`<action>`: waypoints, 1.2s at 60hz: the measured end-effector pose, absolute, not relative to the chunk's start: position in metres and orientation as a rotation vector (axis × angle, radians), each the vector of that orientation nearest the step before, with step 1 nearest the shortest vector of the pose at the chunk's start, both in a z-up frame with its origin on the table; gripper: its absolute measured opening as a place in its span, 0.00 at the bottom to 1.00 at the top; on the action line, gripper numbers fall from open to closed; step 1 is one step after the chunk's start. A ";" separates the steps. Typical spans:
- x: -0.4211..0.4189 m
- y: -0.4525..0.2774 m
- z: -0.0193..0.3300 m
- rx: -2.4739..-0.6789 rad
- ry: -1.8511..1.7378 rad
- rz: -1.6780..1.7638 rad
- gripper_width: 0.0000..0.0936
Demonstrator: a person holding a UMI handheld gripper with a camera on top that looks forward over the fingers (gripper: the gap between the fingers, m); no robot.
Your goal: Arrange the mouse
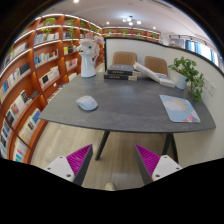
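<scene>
A pale grey mouse (87, 103) lies on the dark grey table (125, 110), toward its left side. A light blue mouse mat (180, 108) lies at the table's right end, well apart from the mouse. My gripper (113, 162) hangs in front of the table's near edge, above the wooden floor. Its fingers (73, 161) stand wide apart with nothing between them. The mouse is far beyond the fingers, a little left of them.
A white vase of flowers (89, 60) and a stack of books (122, 72) stand at the table's far side. A potted plant (189, 74) stands at the right end. Two chairs (140, 64) sit behind the table. Bookshelves (30, 80) line the left wall.
</scene>
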State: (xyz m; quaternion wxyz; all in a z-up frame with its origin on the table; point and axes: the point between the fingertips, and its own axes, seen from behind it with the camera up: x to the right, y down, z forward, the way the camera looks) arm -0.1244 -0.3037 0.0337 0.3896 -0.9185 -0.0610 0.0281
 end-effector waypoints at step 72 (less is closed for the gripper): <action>-0.232 -0.028 -0.016 -2.455 0.004 0.019 0.72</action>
